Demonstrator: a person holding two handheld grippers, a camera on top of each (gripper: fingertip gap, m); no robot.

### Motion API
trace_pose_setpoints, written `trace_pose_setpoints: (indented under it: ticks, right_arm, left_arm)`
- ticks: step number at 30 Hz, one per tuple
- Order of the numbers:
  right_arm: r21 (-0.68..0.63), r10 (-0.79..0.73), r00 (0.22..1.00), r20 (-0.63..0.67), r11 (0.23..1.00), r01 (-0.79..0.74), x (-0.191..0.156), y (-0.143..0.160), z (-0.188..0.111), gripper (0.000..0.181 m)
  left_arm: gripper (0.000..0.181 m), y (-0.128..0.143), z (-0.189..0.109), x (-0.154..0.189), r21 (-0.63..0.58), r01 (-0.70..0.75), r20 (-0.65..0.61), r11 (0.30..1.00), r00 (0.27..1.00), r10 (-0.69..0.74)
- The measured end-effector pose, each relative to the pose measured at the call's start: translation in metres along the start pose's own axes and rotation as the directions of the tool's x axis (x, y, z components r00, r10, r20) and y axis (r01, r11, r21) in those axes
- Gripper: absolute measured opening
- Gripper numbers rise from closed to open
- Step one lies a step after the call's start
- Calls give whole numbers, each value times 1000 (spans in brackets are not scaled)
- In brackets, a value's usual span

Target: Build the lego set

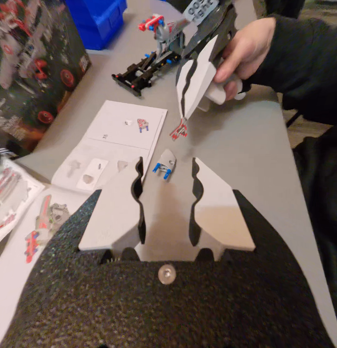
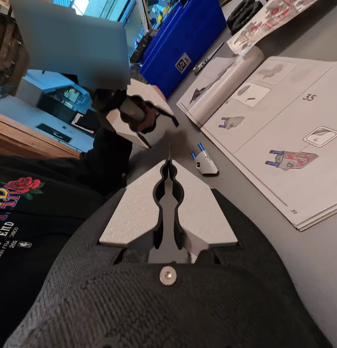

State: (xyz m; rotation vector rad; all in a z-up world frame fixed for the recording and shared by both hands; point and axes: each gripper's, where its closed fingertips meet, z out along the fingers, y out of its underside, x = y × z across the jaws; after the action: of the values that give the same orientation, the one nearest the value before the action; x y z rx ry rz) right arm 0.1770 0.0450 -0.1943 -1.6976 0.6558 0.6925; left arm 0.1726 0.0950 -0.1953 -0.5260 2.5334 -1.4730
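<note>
A small grey lego piece with two blue pins (image 1: 165,165) lies on the grey table (image 1: 229,169), just ahead of my left gripper (image 1: 167,159), which is open and empty. The piece also shows in the right wrist view (image 2: 204,162). My right gripper (image 2: 168,161) is shut on a thin red and grey sticker (image 1: 179,130), held a little above the table beyond the piece. In its own view the sticker (image 2: 169,150) shows only edge-on. The right gripper also shows in the left wrist view (image 1: 183,117), and the left gripper in the right wrist view (image 2: 139,114).
An open instruction booklet (image 1: 114,143) (image 2: 277,131) lies left of the piece. A partly built black, grey and red model (image 1: 154,62) stands farther back. A blue bin (image 1: 99,20) and the set's box (image 1: 31,66) stand at the back left. A hand (image 1: 245,56) holds the right gripper. Tip to tip, the grippers are about 6 cm apart.
</note>
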Motion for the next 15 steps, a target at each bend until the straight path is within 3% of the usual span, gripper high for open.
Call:
trace_pose_setpoints:
  ticks: [3, 8, 12, 15]
  right_arm:
    - [-50, -27, 1000, -16, 998, 26, 9, 7, 4, 0]
    - [-86, -88, 996, 9, 992, 88, 10, 10, 9, 0]
    - [-79, -118, 993, 11, 990, 119, 13, 9, 11, 0]
    - [-60, -80, 997, 7, 995, 80, 18, 6, 10, 0]
  left_arm:
    - [34, -6, 10, 1, 7, 93, -128, 996, 987, -91]
    - [22, -5, 20, 1, -90, 201, -330, 975, 918, -219]
    - [9, 3, 23, -2, -160, 210, -407, 965, 876, -258]
    - [8, 10, 28, -12, -212, 205, -369, 956, 888, -273]
